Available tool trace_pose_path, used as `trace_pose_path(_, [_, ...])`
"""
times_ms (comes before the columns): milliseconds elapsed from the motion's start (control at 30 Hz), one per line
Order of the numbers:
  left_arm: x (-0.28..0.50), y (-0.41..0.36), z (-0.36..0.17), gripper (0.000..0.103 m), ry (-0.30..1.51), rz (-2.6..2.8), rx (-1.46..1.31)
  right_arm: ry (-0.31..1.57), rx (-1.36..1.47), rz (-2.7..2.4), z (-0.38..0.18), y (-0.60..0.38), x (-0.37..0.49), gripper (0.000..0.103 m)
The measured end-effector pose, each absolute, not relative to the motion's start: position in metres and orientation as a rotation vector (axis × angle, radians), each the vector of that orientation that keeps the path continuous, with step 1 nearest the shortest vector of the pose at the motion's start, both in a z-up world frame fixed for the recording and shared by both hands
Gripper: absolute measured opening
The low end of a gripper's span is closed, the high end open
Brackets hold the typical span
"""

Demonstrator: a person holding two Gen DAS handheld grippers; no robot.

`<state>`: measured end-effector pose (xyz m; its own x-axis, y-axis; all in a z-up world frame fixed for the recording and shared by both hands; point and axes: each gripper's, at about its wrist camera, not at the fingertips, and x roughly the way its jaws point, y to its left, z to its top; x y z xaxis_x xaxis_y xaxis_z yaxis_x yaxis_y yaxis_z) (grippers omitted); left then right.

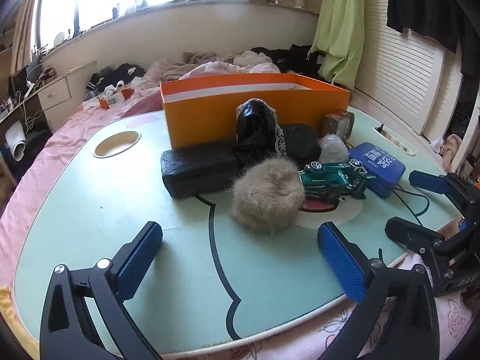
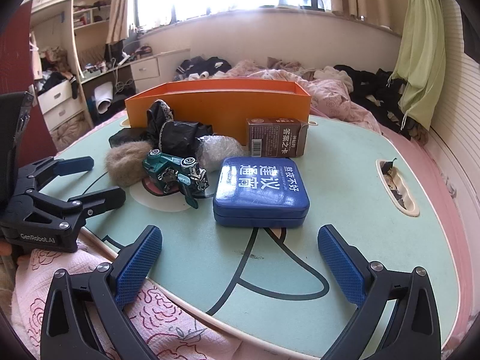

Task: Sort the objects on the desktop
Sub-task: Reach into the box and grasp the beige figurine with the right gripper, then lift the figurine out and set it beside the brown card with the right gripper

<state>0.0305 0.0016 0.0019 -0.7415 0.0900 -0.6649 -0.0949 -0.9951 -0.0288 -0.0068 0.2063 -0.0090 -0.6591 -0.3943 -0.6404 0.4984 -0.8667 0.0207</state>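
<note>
Lap table (image 1: pixel 90 210), pale green, set on a pink bed; orange box (image 1: pixel 255 114) at its far side, interior mostly hidden from both views, what shows of it bare; nothing visibly sorted yet. Items loose in front of the box: black case (image 1: pixel 199 168); black lace-edged cloth (image 1: pixel 258 129); fluffy beige pom-pom (image 1: pixel 268 198), nearest the left gripper; green toy car (image 1: pixel 336 177), tipped on its side and touching the pom-pom; bubble-wrapped bundle (image 2: pixel 220 150); blue tin (image 2: pixel 261 192), directly ahead of the right gripper; brown card box (image 2: pixel 276 141) just in front of the orange wall. Left gripper (image 1: pixel 240 258) — jaws spread wide, holding nothing, low over the table's near edge; right gripper (image 2: pixel 240 258) — likewise wide apart and empty. Judgement: the sort appears barely begun — every listed item remains to be placed.
</note>
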Motion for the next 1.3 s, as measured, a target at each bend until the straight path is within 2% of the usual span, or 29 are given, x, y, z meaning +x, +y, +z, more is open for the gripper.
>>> trace_pose_path(267, [0.031, 0.003, 0.000, 0.103, 0.008, 2.846, -1.074, 0.230, 0.916, -2.457, -0.007, 0.205, -0.006, 0.103])
trace_pose_path(333, [0.031, 0.003, 0.000, 0.103, 0.010, 2.846, -1.074, 0.267, 0.864, -2.442, 0.008, 0.204, -0.003, 0.103])
trace_pose_path(500, [0.029, 0.002, 0.000, 0.103, 0.010, 2.848, -1.071, 0.291, 0.671, -2.548, 0.086, 0.196, -0.025, 0.103])
trace_pose_path(567, [0.029, 0.001, 0.000, 0.103, 0.010, 2.848, -1.071, 0.247, 0.720, -2.534, 0.110, 0.181, -0.064, 0.096])
trace_pose_path(633, [0.028, 0.000, 0.000, 0.103, 0.010, 2.847, -1.070, 0.280, 0.819, -2.496, 0.116, 0.158, -0.104, 0.073])
trace_pose_path(667, [0.029, 0.001, 0.000, 0.103, 0.010, 2.847, -1.070, 0.328, 0.900, -2.468, 0.113, 0.142, -0.130, 0.068])
trace_pose_path(733, [0.029, 0.001, 0.000, 0.103, 0.010, 2.847, -1.069, 0.455, 1.047, -2.426, 0.097, 0.113, -0.171, 0.047])
trace_pose_path(800, [0.029, 0.001, -0.001, 0.103, 0.009, 2.846, -1.066, 0.593, 1.190, -2.378, 0.074, 0.086, -0.204, 0.043])
trace_pose_path(933, [0.030, 0.001, -0.001, 0.103, 0.009, 2.846, -1.058, 0.802, 1.384, -2.308, 0.022, 0.058, -0.246, 0.043])
trace_pose_path(1067, [0.031, 0.002, -0.001, 0.103, 0.008, 2.845, -1.054, 0.866, 1.429, -2.309, -0.001, 0.056, -0.260, 0.043])
trace_pose_path(1167, [0.031, 0.002, -0.001, 0.103, 0.009, 2.846, -1.053, 0.905, 1.459, -2.318, -0.009, 0.056, -0.265, 0.037])
trace_pose_path(1300, [0.030, 0.003, -0.001, 0.103, 0.008, 2.846, -1.052, 0.829, 1.456, -2.305, -0.003, 0.058, -0.261, 0.034])
